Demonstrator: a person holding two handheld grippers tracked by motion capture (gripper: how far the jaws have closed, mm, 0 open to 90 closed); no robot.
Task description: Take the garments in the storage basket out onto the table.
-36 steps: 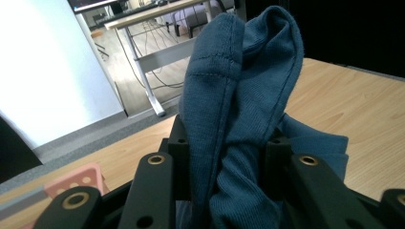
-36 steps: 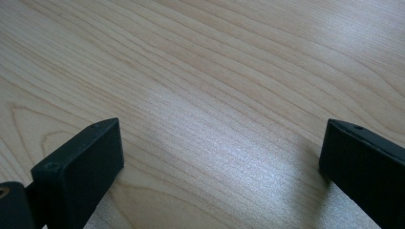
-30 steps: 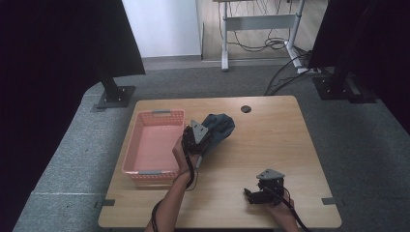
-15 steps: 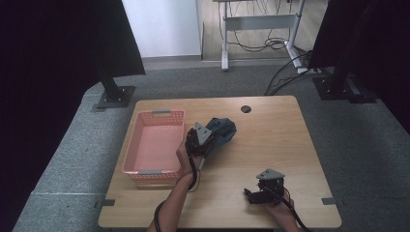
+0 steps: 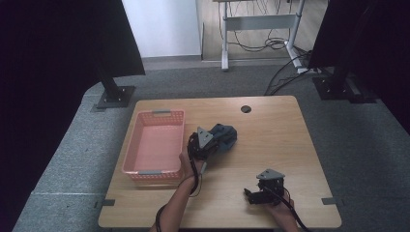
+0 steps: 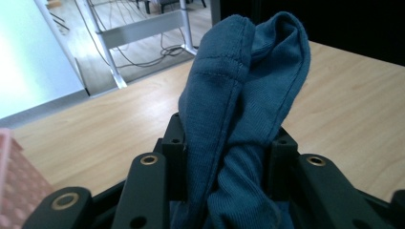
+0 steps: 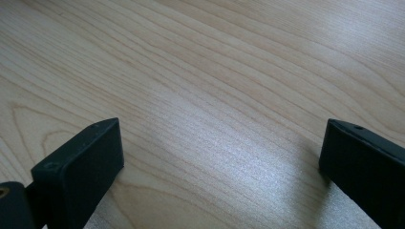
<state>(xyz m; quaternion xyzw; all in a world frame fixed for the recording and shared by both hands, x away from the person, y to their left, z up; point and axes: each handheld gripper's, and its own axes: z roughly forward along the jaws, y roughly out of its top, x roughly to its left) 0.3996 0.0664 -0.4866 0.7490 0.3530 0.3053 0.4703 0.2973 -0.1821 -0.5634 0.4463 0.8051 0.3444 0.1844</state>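
Two claw (image 6: 224, 157) jaws flanking bunched blue cloth (image 6: 248, 95).

The left gripper (image 5: 207, 143), on a forearm reaching up the table's middle, has just been easing its 2 black jaws around bunched cloth, while the right gripper (image 5: 255, 194) rests low, jaws spread wide.

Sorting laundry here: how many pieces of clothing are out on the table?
1. A dark blue garment sits bunched near the table's middle, right of the pink basket, between the left tool's jaws. Its folds may hide another.
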